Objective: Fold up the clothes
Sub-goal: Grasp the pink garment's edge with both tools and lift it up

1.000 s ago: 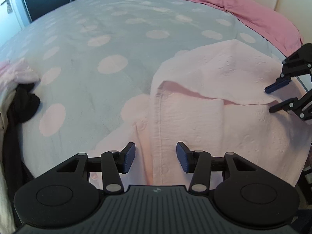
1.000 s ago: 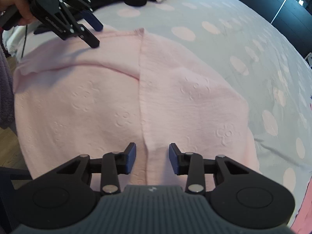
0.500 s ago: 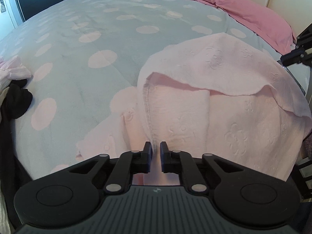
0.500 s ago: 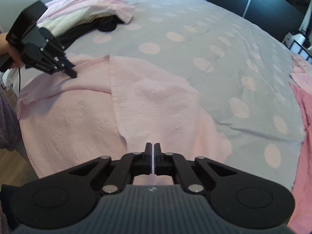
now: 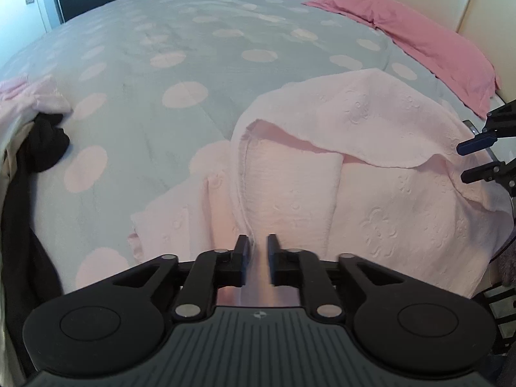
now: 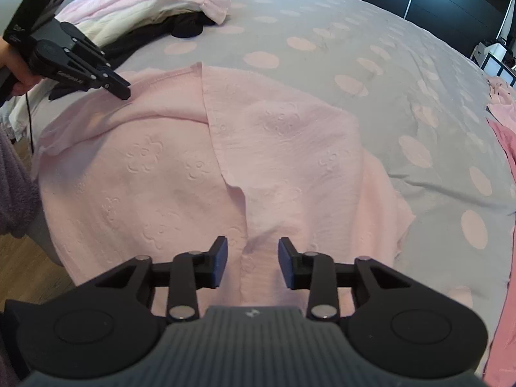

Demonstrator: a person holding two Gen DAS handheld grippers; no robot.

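A pale pink embossed cloth point(image 5: 371, 174) lies on the near corner of the bed, its far half folded back over the rest; it also shows in the right wrist view point(image 6: 180, 174). My left gripper point(image 5: 258, 245) is nearly shut, its jaws a narrow gap apart around the cloth's hemmed edge. It appears in the right wrist view point(image 6: 121, 92) at the cloth's far left edge. My right gripper point(image 6: 252, 251) is open and empty, its jaws either side of the folded edge near me. It appears at the right edge of the left wrist view point(image 5: 472, 158).
The bed has a grey cover with pink dots point(image 5: 193, 64). A pile of pink, cream and black clothes point(image 6: 154, 9) lies at one side. A darker pink sheet point(image 5: 419, 38) and more pink clothes lie by the headboard. Wood floor point(image 6: 19, 258) shows past the bed edge.
Both grippers shut on the cloth edge and lifted it over. Since then my right gripper has opened and let go, and my left jaws have parted a little.
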